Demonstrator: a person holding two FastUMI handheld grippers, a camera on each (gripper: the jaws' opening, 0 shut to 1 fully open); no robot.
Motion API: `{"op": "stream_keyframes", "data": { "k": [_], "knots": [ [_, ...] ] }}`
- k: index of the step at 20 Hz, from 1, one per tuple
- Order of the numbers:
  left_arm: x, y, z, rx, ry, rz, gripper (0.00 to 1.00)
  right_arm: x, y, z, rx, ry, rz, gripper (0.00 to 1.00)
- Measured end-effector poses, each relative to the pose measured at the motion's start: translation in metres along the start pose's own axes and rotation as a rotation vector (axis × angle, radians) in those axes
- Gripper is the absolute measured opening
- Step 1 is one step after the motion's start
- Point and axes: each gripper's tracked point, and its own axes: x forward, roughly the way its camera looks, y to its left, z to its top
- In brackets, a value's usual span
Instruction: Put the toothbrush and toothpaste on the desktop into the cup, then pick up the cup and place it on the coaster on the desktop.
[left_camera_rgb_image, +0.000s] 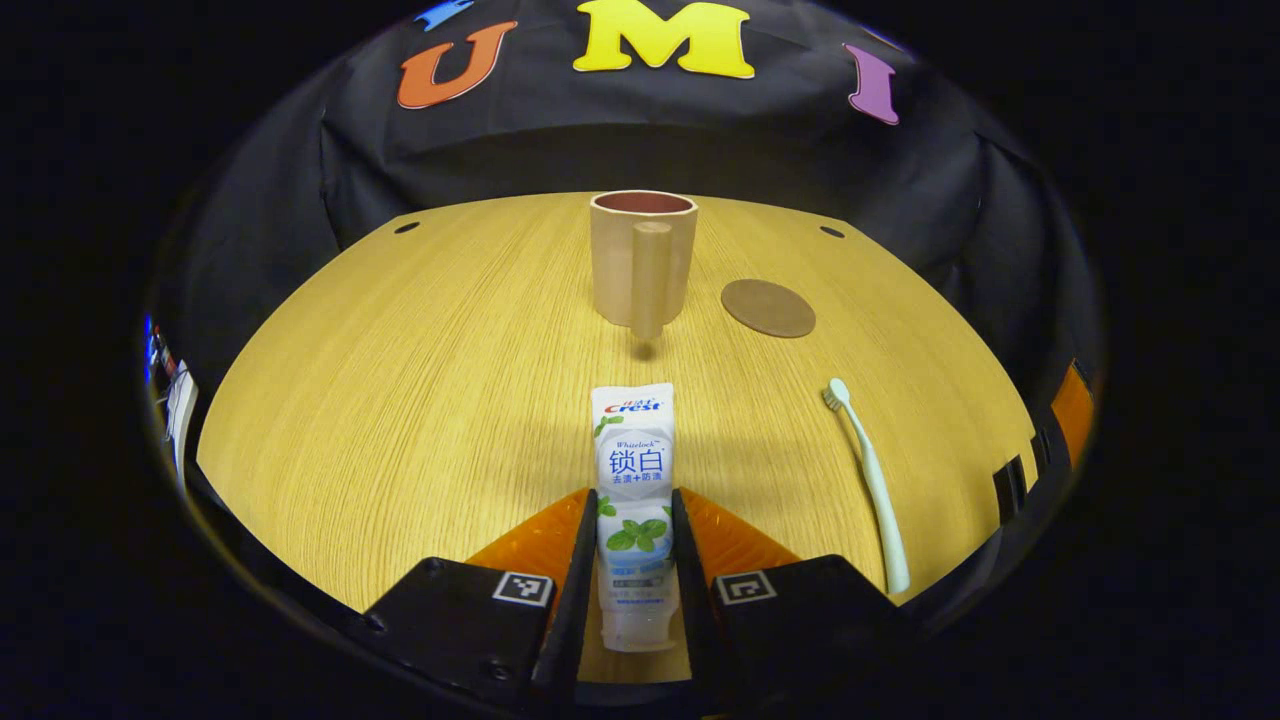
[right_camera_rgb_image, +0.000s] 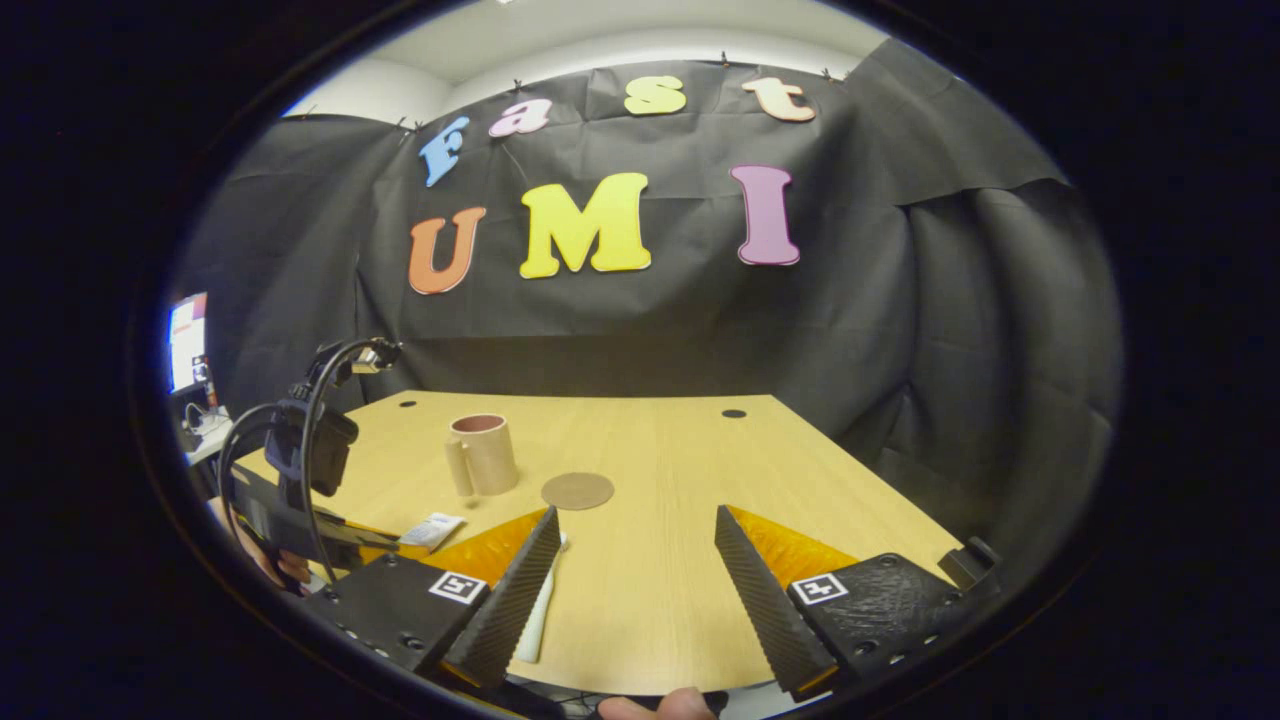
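Note:
A white toothpaste tube (left_camera_rgb_image: 633, 470) lies flat on the wooden table (left_camera_rgb_image: 400, 380), cap toward me. My left gripper (left_camera_rgb_image: 634, 497) is shut on its lower half, one finger against each side. Beyond it stands a beige cup (left_camera_rgb_image: 642, 258), its handle facing me, and a round brown coaster (left_camera_rgb_image: 768, 307) lies to the cup's right. A pale toothbrush (left_camera_rgb_image: 870, 480) lies to the right, bristles away from me. My right gripper (right_camera_rgb_image: 636, 520) hangs open over the table's near edge with nothing between its fingers; the toothbrush (right_camera_rgb_image: 535, 610) lies partly behind its left finger. Farther off are the cup (right_camera_rgb_image: 483, 455) and coaster (right_camera_rgb_image: 577, 490).
The left gripper's body with its cables (right_camera_rgb_image: 310, 460) shows at the left of the right gripper view, with the toothpaste's end (right_camera_rgb_image: 437, 528) beside it. A lit screen (right_camera_rgb_image: 187, 340) stands beyond the table's left edge. Two small holes (right_camera_rgb_image: 733, 413) mark the table's far edge.

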Motion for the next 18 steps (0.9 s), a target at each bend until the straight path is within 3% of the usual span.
{"op": "stream_keyframes", "data": {
  "k": [14, 15, 18],
  "knots": [
    [-0.081, 0.006, 0.103, -0.013, -0.354, -0.006, 0.40, 0.023, 0.045, -0.042, -0.014, 0.130, 0.045, 0.94],
    [-0.090, 0.005, 0.096, -0.009, -0.381, -0.005, 0.44, 0.027, 0.048, -0.048, -0.023, 0.144, 0.037, 0.94],
    [-0.102, 0.019, 0.096, 0.013, -0.435, 0.023, 0.40, 0.040, 0.059, -0.064, -0.046, 0.196, 0.016, 0.94]
  ]
}}
